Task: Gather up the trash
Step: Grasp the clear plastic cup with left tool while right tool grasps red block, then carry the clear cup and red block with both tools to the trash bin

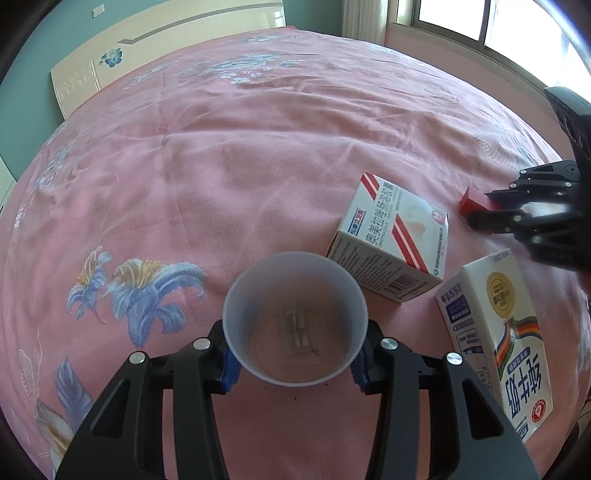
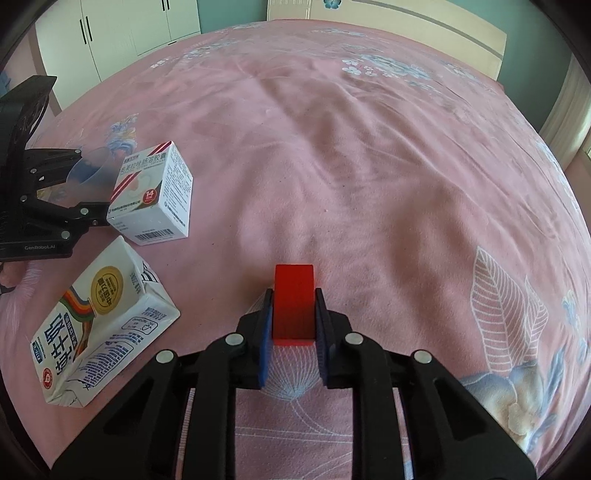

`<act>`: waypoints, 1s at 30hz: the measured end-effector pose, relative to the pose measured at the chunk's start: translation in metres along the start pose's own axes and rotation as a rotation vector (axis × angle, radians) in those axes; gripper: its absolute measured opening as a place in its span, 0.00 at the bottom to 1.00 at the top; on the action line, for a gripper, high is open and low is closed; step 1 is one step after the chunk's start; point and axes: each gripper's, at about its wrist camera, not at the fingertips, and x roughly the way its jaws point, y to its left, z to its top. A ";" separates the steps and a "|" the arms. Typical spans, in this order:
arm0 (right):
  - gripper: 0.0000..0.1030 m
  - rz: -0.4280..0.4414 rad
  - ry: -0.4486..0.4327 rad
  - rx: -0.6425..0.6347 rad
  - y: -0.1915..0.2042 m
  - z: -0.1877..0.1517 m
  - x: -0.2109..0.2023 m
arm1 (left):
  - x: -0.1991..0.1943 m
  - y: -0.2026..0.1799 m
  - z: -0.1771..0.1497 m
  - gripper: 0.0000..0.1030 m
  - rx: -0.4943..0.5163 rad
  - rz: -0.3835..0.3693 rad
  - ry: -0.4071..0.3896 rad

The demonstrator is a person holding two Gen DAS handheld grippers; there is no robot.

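Note:
My left gripper (image 1: 294,350) is shut on a translucent plastic cup (image 1: 295,317), held upright over the pink bedsheet; a small pale scrap lies in its bottom. My right gripper (image 2: 294,314) is shut on a red block (image 2: 293,302), and shows in the left wrist view (image 1: 491,210) at the right with the block (image 1: 474,201). A white medicine box (image 1: 391,243) lies just right of the cup and also shows in the right wrist view (image 2: 153,192). A milk carton (image 1: 495,339) lies on its side nearer me, and shows in the right wrist view (image 2: 96,325).
The pink flowered bedsheet (image 1: 221,166) covers the whole bed. A cream headboard (image 1: 110,62) stands at the far end. A window (image 1: 480,18) is at the far right. White wardrobe doors (image 2: 110,33) stand beyond the bed's far left in the right wrist view.

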 end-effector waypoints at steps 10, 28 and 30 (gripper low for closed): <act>0.20 0.074 0.029 -0.073 -0.005 -0.006 -0.005 | -0.010 0.005 -0.007 0.47 0.041 -0.016 0.028; 0.20 0.200 0.022 -0.352 0.044 -0.056 -0.089 | -0.096 0.012 -0.063 0.47 0.089 0.012 -0.007; 0.20 0.198 0.025 -0.364 0.048 -0.061 -0.098 | -0.107 0.010 -0.069 0.47 0.092 0.014 -0.014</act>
